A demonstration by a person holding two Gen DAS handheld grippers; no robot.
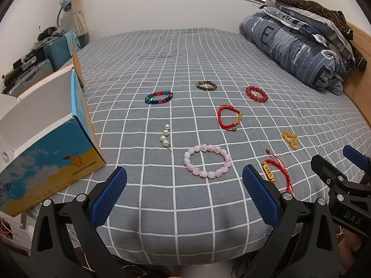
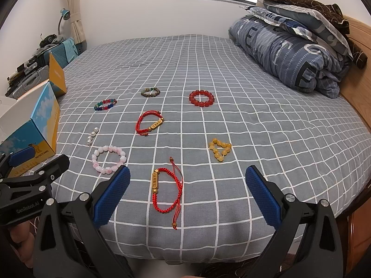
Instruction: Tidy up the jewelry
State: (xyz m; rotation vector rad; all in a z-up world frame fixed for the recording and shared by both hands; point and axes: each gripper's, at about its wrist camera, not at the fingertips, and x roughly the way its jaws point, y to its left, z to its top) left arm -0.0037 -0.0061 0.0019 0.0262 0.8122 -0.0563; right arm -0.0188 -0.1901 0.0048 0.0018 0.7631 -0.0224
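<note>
Several bracelets lie spread on a grey checked bed sheet [image 1: 162,53]. A pink bead bracelet [image 1: 207,161] lies just ahead of my left gripper [image 1: 184,176], which is open and empty. A red cord bracelet with a gold bar [image 2: 165,191] lies between the open, empty fingers of my right gripper [image 2: 187,178]. Farther out are a string of pearls [image 1: 165,136], a multicoloured bead bracelet [image 1: 159,97], a brown bead bracelet [image 1: 206,85], a red bead bracelet [image 1: 256,94], a second red cord bracelet [image 1: 229,118] and a yellow bead bracelet [image 2: 220,150].
An open blue and yellow cardboard box [image 1: 49,143] stands on the bed at the left. A folded quilt with pillows [image 1: 299,46] is stacked at the far right by the wooden headboard [image 2: 357,46]. Suitcases [image 1: 53,51] and clutter stand beside the bed at the far left.
</note>
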